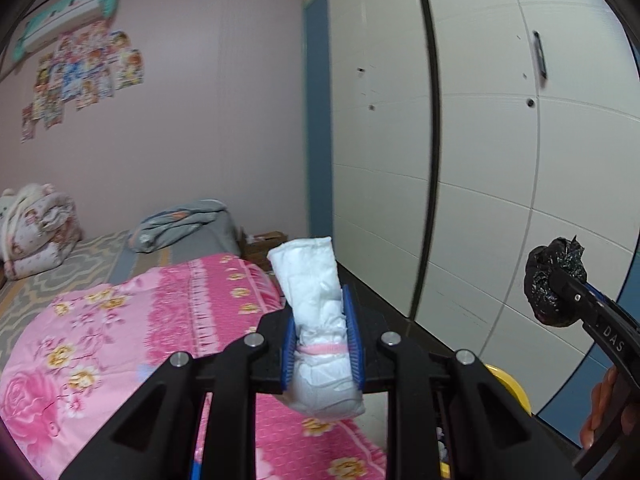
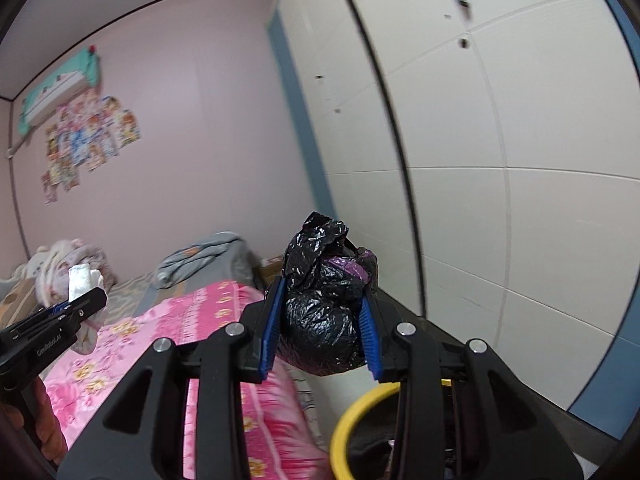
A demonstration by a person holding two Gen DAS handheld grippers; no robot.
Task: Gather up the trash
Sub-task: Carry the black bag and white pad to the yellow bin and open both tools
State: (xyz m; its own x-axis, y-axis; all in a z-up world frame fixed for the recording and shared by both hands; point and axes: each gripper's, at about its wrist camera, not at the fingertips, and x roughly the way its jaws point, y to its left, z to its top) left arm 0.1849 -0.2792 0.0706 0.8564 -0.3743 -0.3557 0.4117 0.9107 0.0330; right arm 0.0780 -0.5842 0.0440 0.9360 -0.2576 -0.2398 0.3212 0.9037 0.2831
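Pink floral bedspread [image 1: 100, 320]; crumpled white pad [image 1: 316, 320], glossy black bag [image 2: 324, 312]

Both hand-held grippers [image 1: 322, 344] [image 2: 320, 332] clamped, raised.

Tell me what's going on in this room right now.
A person is collecting trash with a handheld gripper in each hand. The left gripper is shut on a rolled white pad; the right gripper is clamped on a knotted black plastic bag. Both are held up over the pink floral bedspread, beside the white wardrobe. A yellow-rimmed bin sits just below.
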